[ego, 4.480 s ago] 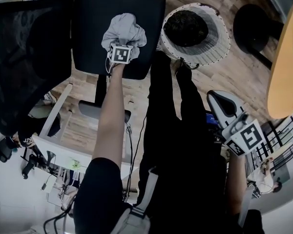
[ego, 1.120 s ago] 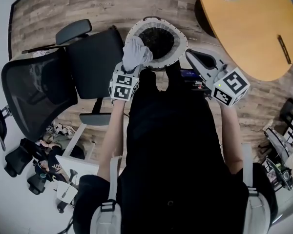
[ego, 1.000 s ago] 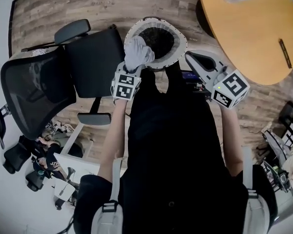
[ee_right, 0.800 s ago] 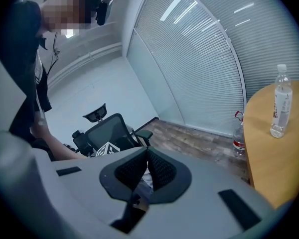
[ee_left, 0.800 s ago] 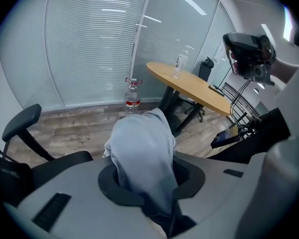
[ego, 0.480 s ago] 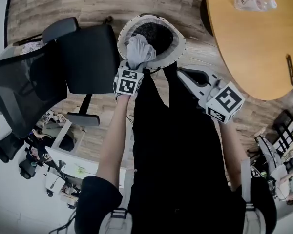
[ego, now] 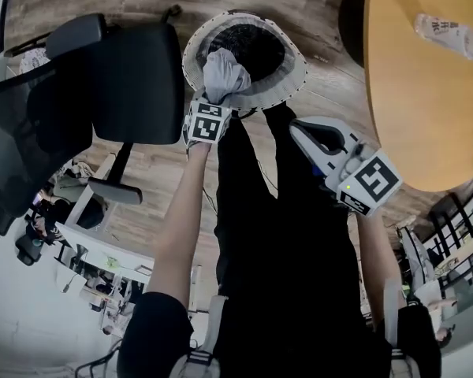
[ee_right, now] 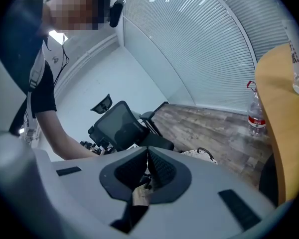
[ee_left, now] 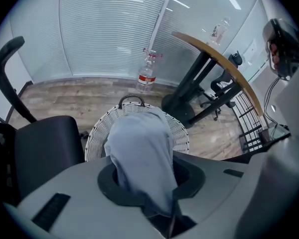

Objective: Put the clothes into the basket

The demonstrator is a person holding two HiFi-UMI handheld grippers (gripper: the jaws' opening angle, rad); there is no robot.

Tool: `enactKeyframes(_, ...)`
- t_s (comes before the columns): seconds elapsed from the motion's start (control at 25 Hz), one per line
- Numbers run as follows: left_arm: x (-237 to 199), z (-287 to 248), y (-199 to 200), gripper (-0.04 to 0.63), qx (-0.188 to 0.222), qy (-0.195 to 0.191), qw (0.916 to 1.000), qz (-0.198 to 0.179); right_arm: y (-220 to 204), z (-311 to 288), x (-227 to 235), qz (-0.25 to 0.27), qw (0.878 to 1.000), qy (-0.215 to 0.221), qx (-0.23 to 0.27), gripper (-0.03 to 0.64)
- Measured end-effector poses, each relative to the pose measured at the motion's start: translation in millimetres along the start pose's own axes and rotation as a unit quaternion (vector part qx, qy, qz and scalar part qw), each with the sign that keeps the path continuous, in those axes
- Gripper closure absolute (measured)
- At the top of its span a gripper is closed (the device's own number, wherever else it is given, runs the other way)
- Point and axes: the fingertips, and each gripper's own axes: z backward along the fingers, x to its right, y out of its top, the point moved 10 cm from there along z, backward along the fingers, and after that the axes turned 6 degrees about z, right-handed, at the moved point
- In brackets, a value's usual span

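Note:
The white wicker basket (ego: 288, 73) stands on the wood floor just ahead of the person's legs, with dark cloth inside it. A light grey garment (ego: 225, 73) hangs bunched over the basket's near side, and my left gripper (ego: 218, 93) is shut on it from above. In the left gripper view the grey garment (ee_left: 139, 148) drapes from the left gripper (ee_left: 148, 176), covers its jaws and hides much of the basket (ee_left: 97, 133) below. My right gripper (ego: 303, 131) hovers to the right of the basket, jaws together and holding nothing. In the right gripper view, the right gripper (ee_right: 148, 162) shows its pads touching.
A black office chair (ego: 138, 73) stands left of the basket. A round wooden table (ego: 414, 93) with a plastic bottle (ego: 449, 36) on it is at the right. Another water bottle (ee_left: 147, 76) stands on the floor beyond the basket. Cluttered gear lies at lower left.
The grey garment has gone from the chair seat to the basket. Over the last second both grippers came down, the left one lowering the garment into the basket's opening.

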Motion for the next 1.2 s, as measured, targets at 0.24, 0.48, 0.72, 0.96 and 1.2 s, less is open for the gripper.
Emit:
enactKeyframes(0.24,-16,-52,-8,0.483,-0.012,0.017,0.9997,0.009,-25,-13,28,-0.021,1.000,0.000,-0.007,0.600)
enactKeyframes(0.48,-45,-108,-20,0.483,-0.007,0.044,0.9987,0.027,-61,-35,52,-0.040,0.999,0.002,-0.025,0.600)
enactKeyframes(0.72,-60,-162,-41,0.482,-0.016,0.062,0.9961,0.061,-92,-48,74,-0.042,0.997,-0.004,-0.060,0.600)
enactKeyframes(0.96,-78,-210,-57,0.482,-0.029,0.068,0.9925,0.098,-105,-62,86,-0.049,0.996,-0.008,-0.075,0.600)
enactKeyframes(1.2,-87,-250,-68,0.482,-0.045,0.064,0.9921,0.099,-125,-73,89,-0.056,0.993,0.004,-0.106,0.600)
